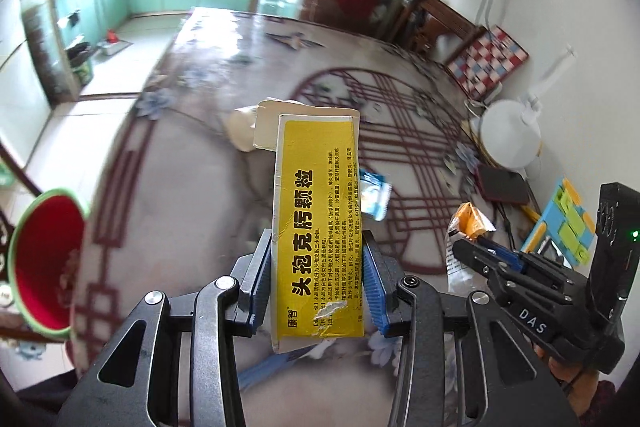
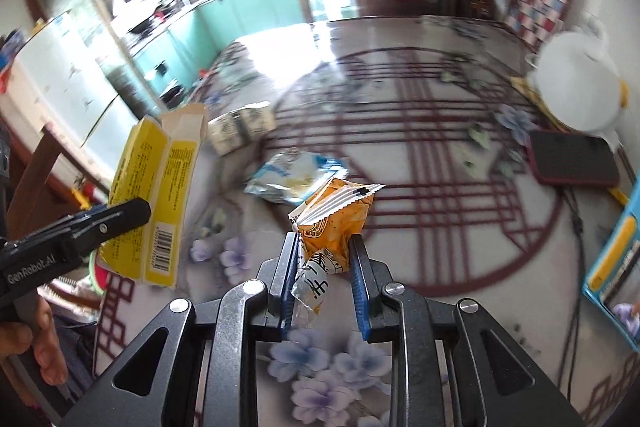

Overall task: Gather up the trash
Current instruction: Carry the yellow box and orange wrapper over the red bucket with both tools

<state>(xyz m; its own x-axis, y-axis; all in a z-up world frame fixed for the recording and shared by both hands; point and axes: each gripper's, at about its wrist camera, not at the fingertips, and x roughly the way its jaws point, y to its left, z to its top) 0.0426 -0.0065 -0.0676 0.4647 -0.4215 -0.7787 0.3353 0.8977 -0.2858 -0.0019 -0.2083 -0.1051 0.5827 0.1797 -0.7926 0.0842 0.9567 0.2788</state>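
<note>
The left tongs point down at a slant over the tabletop. Their blue pads are clamped on a yellow box, one pad on each long side. The box stands up between them, with its open flap at the far end. It is lifted off the tabletop. In the right wrist view the same box shows at the left, tilted, with the left tongs gripping it. A hand holds those tongs from below.

The right tongs also point down at a slant. They are clamped on an orange wrapper. The wrapper is crumpled, and its white crimped edge sticks up past the tips. It is held up off the tabletop too. In the left wrist view the right tongs sit at the right with the orange wrapper at their tip, and a hand shows under them.

A blue and white wrapper lies flat on the tabletop, just past the orange one. A cream carton lies farther back, near the box flap. A red bin with a green rim is at the left edge, beside the tabletop. A black phone and a white kettle sit at the right side of the tabletop.
</note>
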